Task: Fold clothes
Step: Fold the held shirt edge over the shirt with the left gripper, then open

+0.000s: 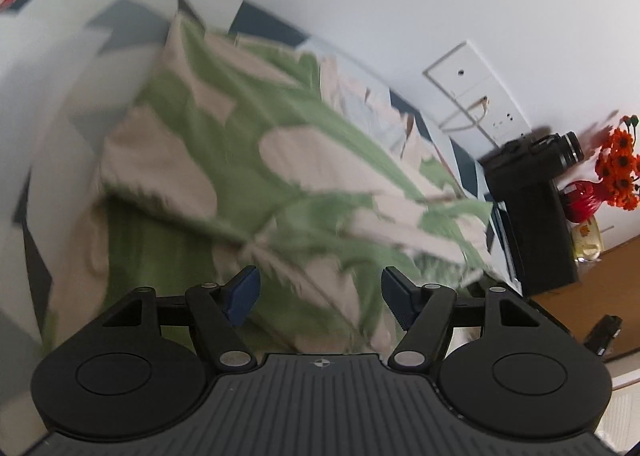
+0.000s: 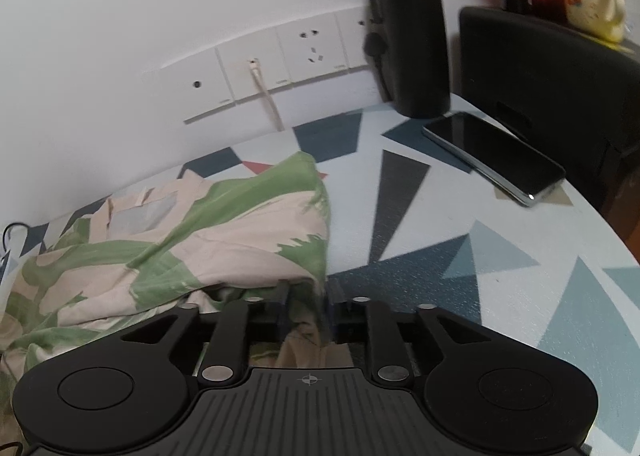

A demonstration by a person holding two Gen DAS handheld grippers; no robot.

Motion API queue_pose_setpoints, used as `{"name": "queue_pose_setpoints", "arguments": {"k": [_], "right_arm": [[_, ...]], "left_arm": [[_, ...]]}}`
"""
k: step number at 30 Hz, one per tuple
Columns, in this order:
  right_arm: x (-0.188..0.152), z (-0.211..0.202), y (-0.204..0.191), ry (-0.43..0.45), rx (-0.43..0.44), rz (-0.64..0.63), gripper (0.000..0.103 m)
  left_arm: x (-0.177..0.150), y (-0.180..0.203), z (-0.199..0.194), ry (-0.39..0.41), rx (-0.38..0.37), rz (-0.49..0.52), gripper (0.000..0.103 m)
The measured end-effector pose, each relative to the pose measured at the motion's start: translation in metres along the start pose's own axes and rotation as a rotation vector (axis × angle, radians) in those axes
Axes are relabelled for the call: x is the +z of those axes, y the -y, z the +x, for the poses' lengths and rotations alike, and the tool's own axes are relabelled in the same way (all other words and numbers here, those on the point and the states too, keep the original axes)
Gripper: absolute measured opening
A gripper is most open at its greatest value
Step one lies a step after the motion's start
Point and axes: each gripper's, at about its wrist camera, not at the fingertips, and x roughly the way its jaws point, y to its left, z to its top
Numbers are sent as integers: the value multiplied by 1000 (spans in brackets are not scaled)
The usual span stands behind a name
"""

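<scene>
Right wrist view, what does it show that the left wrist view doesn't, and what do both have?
Only the right wrist view shows a phone lying flat on the patterned tabletop and the right gripper, its jaws close together with cloth between them.

Only the left wrist view shows orange flowers and the left gripper, jaws wide apart, gripping nothing.

Both show the green and cream garment, the black bottle, the wall sockets and the tabletop.
</scene>
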Motion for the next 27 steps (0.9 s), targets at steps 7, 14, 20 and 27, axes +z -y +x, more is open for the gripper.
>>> {"name": "queue_pose_setpoints", "arguments": {"k": [7, 14, 20, 27], "right_arm": [[1, 3, -11, -6, 2, -77, 28], [8, 14, -40, -23, -9, -277, 55], [26, 7, -21, 36, 16, -154, 4], [28, -11, 10, 101, 28, -30, 3]], "left_arm": [[-14, -7, 23, -33, 28, -63, 68], [-2, -7, 29, 57, 88, -78, 6], [32, 37, -15, 251, 40, 117, 5], [68, 61, -37, 340, 36, 311, 5]]}}
